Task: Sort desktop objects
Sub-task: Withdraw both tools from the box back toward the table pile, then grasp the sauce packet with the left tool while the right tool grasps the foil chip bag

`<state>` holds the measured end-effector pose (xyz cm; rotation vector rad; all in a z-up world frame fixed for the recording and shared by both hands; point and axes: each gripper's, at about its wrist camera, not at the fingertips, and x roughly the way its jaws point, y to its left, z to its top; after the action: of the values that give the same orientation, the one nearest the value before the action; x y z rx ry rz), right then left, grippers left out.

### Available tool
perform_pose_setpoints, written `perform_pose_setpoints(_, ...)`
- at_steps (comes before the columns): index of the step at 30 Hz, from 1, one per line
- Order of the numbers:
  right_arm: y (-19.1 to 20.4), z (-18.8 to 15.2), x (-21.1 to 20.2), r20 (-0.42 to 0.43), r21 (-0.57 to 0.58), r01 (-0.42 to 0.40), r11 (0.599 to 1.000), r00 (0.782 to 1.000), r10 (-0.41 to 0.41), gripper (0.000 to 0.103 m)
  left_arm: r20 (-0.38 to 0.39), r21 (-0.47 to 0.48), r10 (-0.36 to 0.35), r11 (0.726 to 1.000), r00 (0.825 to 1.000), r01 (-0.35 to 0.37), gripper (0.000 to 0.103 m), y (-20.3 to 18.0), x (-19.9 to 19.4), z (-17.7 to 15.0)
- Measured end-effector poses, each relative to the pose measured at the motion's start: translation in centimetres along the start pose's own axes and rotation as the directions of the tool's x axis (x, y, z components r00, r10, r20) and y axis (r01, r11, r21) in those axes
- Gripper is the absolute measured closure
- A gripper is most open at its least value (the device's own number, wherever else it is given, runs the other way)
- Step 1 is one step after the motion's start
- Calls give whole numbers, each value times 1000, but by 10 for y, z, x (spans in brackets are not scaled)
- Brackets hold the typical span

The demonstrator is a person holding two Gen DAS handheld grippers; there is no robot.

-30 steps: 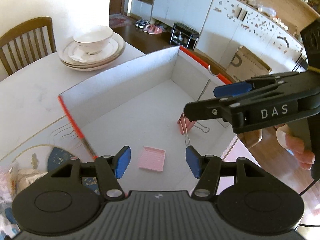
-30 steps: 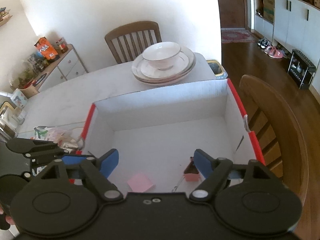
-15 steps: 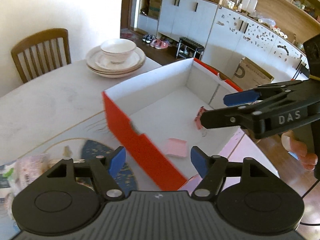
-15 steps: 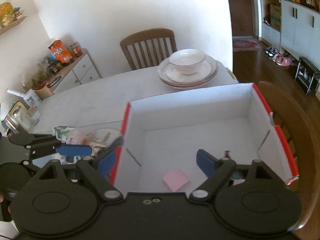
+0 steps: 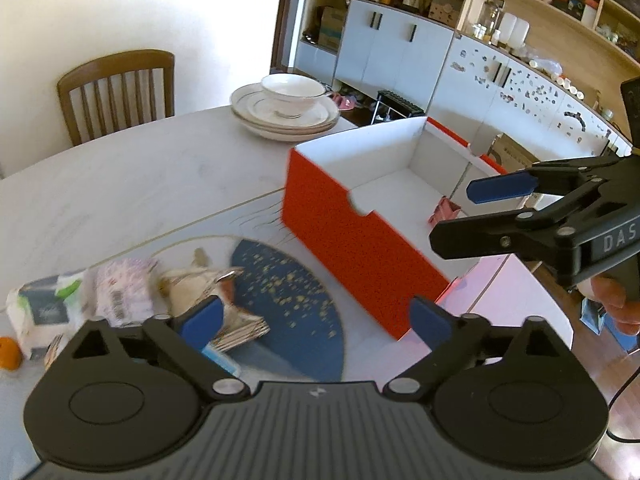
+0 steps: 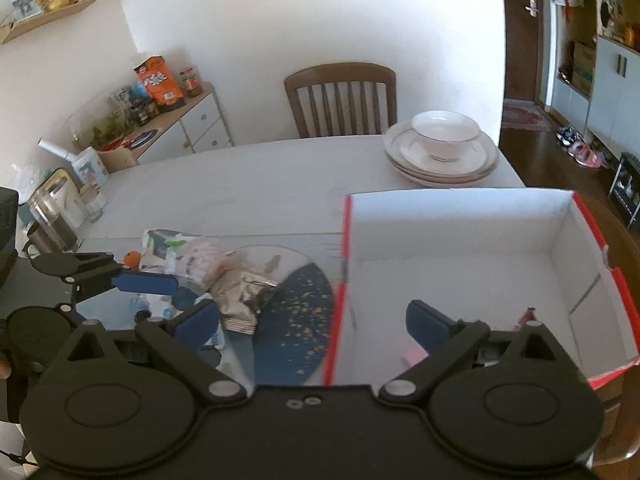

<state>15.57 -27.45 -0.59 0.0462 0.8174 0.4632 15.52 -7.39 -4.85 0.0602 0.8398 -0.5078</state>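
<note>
Left wrist view: left claw (image 5: 316,316) spread wide, empty, hovering low over blue fan-shaped mat (image 5: 288,300), likely lining up on clutter pile. Crumpled foil wrapper (image 5: 208,284) just beside its left pad; tissue packs (image 5: 76,300) and small orange (image 5: 9,354) further left, all unsorted. Red box (image 5: 360,240) stands right of pile on table (image 5: 120,184), white inside, pink clip (image 5: 444,210) lying in it. Right claw (image 6: 312,322) also wide open, empty, poised over box's near edge; pink notepad (image 6: 414,354) inside. Far end: stacked plates with bowl (image 5: 288,108), wooden chair (image 5: 116,92).
</note>
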Motion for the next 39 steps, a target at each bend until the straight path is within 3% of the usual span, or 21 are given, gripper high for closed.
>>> perform_pose_setpoints(12,59,-7,30,-19,-42,-17,999,1000,16,1,3,-11,62,998,998,-62,0,53,-16,-50)
perform_pose_setpoints(16,72,-8,47,-38,-46,-1,999,999,-1,1,8,32,74,997,997,-75,0,63,-15,-60)
perform_pose_setpoints(29,83,-2,117,-91,-2,80,997,993,-80,1,-19,234,19,972,1000,-14,1,74,22,-72)
perform_pose_setpoints(39,86,6,164,-132,12,109,994,986,-106,2,-54,304,-19,952,998,34,1,78,53,-62)
